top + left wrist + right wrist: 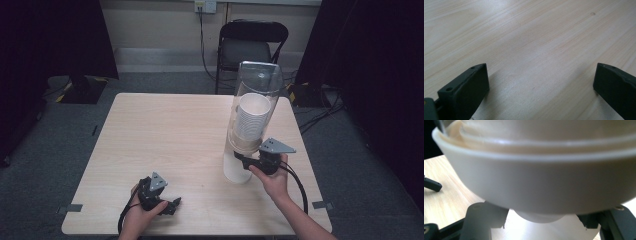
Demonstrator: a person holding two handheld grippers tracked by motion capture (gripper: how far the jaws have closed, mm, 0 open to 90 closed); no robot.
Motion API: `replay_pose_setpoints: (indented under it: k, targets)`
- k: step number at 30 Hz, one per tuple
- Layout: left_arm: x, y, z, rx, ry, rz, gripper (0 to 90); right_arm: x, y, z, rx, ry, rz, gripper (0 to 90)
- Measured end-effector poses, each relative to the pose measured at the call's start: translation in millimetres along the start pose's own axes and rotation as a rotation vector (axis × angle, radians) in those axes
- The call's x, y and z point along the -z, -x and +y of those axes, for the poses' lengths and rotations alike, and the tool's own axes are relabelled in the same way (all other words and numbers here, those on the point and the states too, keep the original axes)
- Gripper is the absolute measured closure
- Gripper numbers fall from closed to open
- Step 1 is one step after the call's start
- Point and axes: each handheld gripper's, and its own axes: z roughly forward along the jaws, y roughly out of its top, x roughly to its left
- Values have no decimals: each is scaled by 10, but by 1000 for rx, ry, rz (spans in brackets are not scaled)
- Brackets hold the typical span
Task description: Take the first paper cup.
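Right gripper view puts my right gripper (541, 220) directly under the cream collar (534, 182) of the cup dispenser (252, 120), its two black jaws closed in on the bottom cup (539, 216) that pokes out below that collar; I judge them clenched on it, though the contact itself is partly hidden by the collar. Above my jaws, the clear tube (257, 85) rises with the stack of white cups (250, 120) inside, and the dispenser's white base (236, 167) stands just beside my right hand on the table (165, 130). My left gripper (541, 87) lies well apart toward the near-left, jaws wide and released, holding nothing over bare wood. From here, a skewed pull could tip the tall dispenser, since nothing braces it; a weak pinch could slip off the cup's smooth wall, or a hard one could crush it or drag two cups out together.
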Motion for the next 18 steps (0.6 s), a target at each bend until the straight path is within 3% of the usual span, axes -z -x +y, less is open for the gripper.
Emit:
replay_pose_setpoints:
  k: [1, 2, 3, 4, 5, 6, 8, 10, 17, 18]
  targets:
    - [0, 0, 1, 0, 0, 0, 0, -20, -3, -35, -4, -17, 3, 372]
    - [0, 0, 0, 1, 0, 0, 0, -51, 3, -93, 12, -94, 6, 374]
    - [0, 0, 1, 1, 0, 1, 0, -75, 16, -235, -16, -108, 13, 374]
    - [0, 0, 1, 1, 0, 0, 0, -109, 11, -395, -25, -199, 20, 374]
    - [0, 0, 1, 1, 1, 0, 0, -125, -7, -573, -30, -241, 24, 372]
    - [0, -2, 3, 0, 0, 0, 0, -133, -17, -632, -25, -261, 44, 371]
    - [2, -8, 5, -8, -5, 1, 0, -62, -3, -434, 6, -224, 41, 369]
    - [-4, -5, 6, -4, 2, 0, 0, -45, 37, -371, 11, -261, 58, 367]
    - [-5, -6, 7, -5, 2, -1, 0, 54, 46, -541, 76, -349, 90, 363]
    - [-5, -6, 8, -5, 2, -1, 0, 98, -4, -587, 85, -359, 115, 362]
